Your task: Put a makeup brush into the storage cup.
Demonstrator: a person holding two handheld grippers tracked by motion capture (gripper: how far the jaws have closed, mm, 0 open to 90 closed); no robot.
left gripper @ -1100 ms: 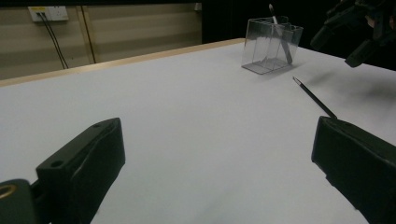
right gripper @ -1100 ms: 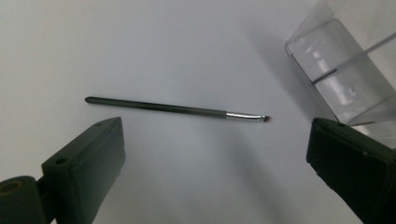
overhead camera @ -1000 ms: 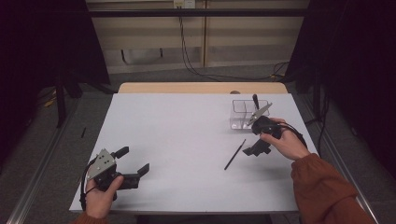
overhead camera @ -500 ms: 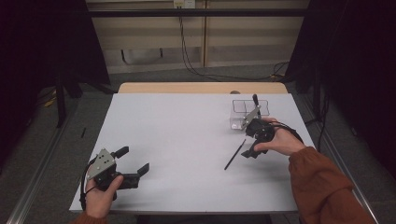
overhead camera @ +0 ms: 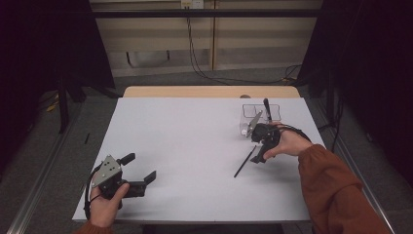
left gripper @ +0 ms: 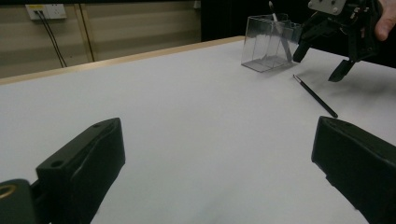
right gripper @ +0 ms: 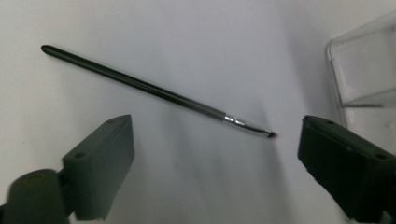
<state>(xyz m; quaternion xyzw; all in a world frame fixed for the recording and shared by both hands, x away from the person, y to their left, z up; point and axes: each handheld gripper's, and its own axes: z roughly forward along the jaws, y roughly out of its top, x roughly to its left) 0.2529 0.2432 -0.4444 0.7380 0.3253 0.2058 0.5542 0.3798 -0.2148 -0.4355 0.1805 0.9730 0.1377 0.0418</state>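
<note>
- The right gripper (overhead camera: 256,155) hangs over the near-right part of the table (overhead camera: 195,146), pointing down. Its jaws stand wide with nothing between the pads, and they have just been closing a little.
- Just below it lies the thin brush (right gripper: 154,88), flat on the white top. The bristle tip points toward the far right, the butt end toward the near left.
- I judge the brush light and stiff, with a smooth, slim handle that could roll or slip from the pads.
- The best hold looks to be mid-handle, jaws across the shaft, clear of the metal ferrule (right gripper: 233,120) and the soft tip.
- Just beyond stands the clear holder (overhead camera: 260,113), holding what seem to be other brushes.
- The left gripper (overhead camera: 139,171) rests near left, jaws wide, empty.
</note>
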